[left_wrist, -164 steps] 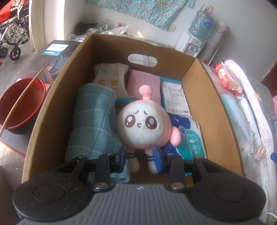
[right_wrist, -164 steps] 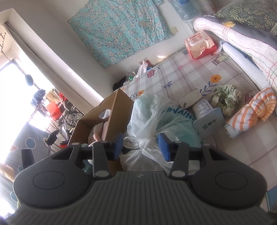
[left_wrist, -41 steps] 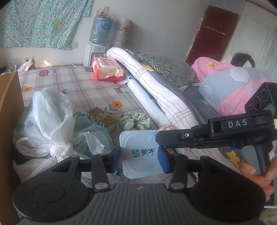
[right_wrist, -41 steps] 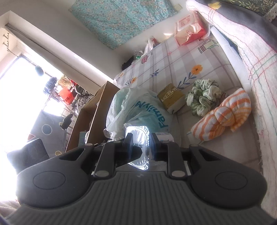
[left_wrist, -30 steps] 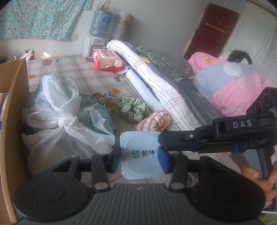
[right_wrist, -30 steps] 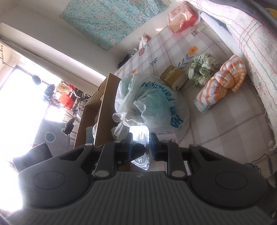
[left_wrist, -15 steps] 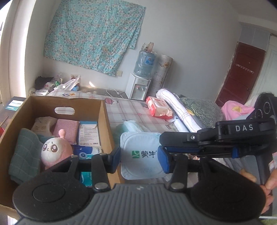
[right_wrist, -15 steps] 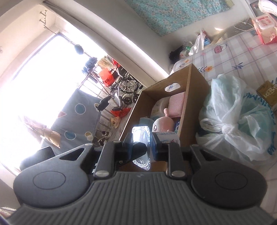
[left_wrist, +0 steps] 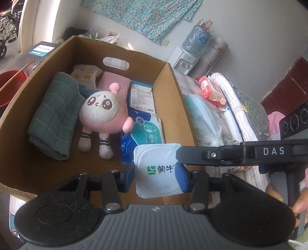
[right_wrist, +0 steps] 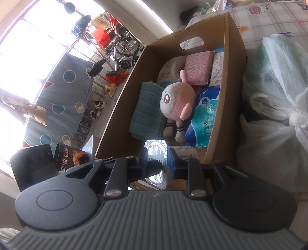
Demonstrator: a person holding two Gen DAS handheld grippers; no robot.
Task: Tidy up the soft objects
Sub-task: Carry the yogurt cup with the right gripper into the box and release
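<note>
Yogurt cup (left_wrist: 156,169) with a pale blue foil lid and green logo hangs over the near right corner of the open cardboard box (left_wrist: 174,92), gripped from two sides at once: the left gripper (left_wrist: 155,177) has its blue pads pressed against the cup's left and right edges, and the right gripper (right_wrist: 156,159) reaches in from the right, its jaws closed narrowly on the cup, as the right wrist view shows with the shiny lid (right_wrist: 155,150) seen edge-on between the pads. In the left wrist view the right gripper's black arm marked DAS (left_wrist: 242,153) crosses just above the cup's right edge, and part of a hand (left_wrist: 300,203) shows at the far right. Inside the box, a pink and white plush toy (left_wrist: 105,113) lies face up near the middle, its striped legs pointing toward the near wall. A folded green checked towel (left_wrist: 55,113) lies along the box's left side, touching the toy. Behind the toy are a white cotton-pad bag (left_wrist: 85,74) and a pink folded cloth (left_wrist: 113,81); to the right of the toy a blue and white box (left_wrist: 141,96) leans by the right wall, with a blue tissue pack (left_wrist: 145,132) in front of it, just beyond the cup. Outside the box, to its right, tied white plastic bags (right_wrist: 277,119) sit on the checked bed sheet (right_wrist: 269,17), seemingly touching the box wall, though the shadow there makes that hard to judge
</note>
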